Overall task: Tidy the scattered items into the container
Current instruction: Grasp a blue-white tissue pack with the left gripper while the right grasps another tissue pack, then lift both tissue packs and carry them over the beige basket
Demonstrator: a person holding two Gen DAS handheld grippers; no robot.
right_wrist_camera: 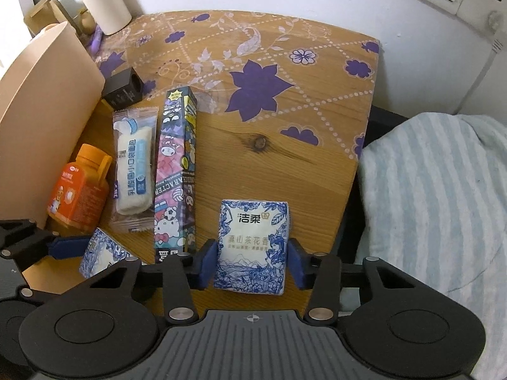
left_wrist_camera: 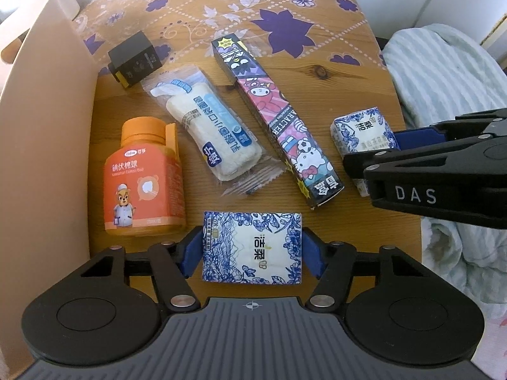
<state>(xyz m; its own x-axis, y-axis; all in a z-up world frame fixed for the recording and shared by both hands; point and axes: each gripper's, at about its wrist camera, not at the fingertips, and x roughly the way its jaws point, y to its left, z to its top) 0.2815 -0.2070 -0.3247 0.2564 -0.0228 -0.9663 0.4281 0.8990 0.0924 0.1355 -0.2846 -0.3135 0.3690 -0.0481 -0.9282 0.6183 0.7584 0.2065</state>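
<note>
My left gripper (left_wrist_camera: 252,255) has its blue pads on both sides of a blue-and-white tissue pack (left_wrist_camera: 252,247) lying on the wooden table, pads touching its edges. My right gripper (right_wrist_camera: 252,261) brackets a second tissue pack (right_wrist_camera: 252,247) near the table's right edge, with small gaps at the pads. On the table also lie an orange cotton-ball bottle (left_wrist_camera: 144,177), a wrapped bread roll (left_wrist_camera: 206,129), a long cartoon box (left_wrist_camera: 275,120) and a small black box (left_wrist_camera: 134,60). The beige container (left_wrist_camera: 47,126) stands at the left.
A striped blanket (right_wrist_camera: 437,196) lies past the table's right edge. A white cup (right_wrist_camera: 104,0) and cardboard pieces stand at the back left. A patterned cloth (right_wrist_camera: 253,63) covers the far half of the table.
</note>
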